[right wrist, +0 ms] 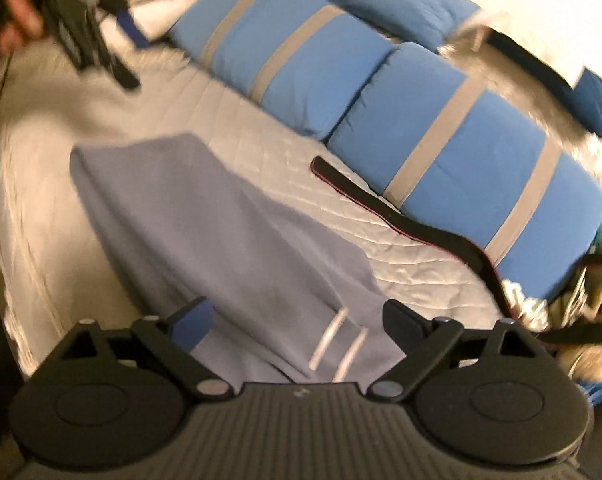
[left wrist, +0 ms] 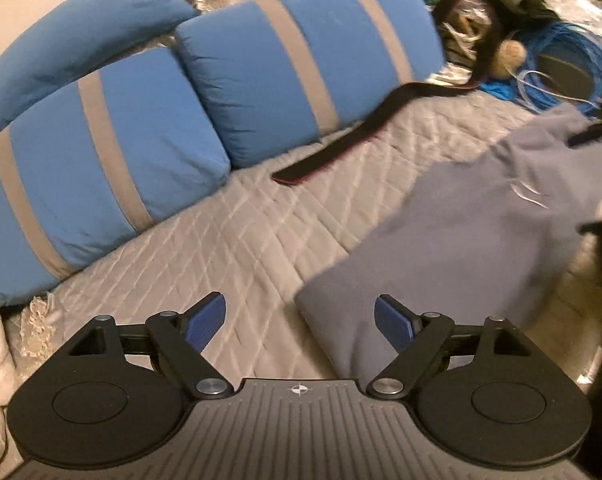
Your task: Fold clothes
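Blue pads of the left claw are standing wide apart right up at the lens, gripping nothing, with the near corner of the grey garment lying just under the right-hand pad and running away ahead and to the right across the quilted cover. Over on the other side, the right claw is gaping just as wide and carrying nothing either, hanging over the striped end of that same garment, which is stretching away ahead and to the left in a long folded strip. Ahead of both claws the blue pillows are lining the back of the bed, and a dark strap is lying loose just in front of them. Now the worry: both views are smearing with blur, so any quick dive back in is risking a miss or a pinch of quilt along with the cloth. Grabbing only the top layer is likely to be peeling the fold open. That strap is sitting near enough the far edge to be getting swept into the next fold.
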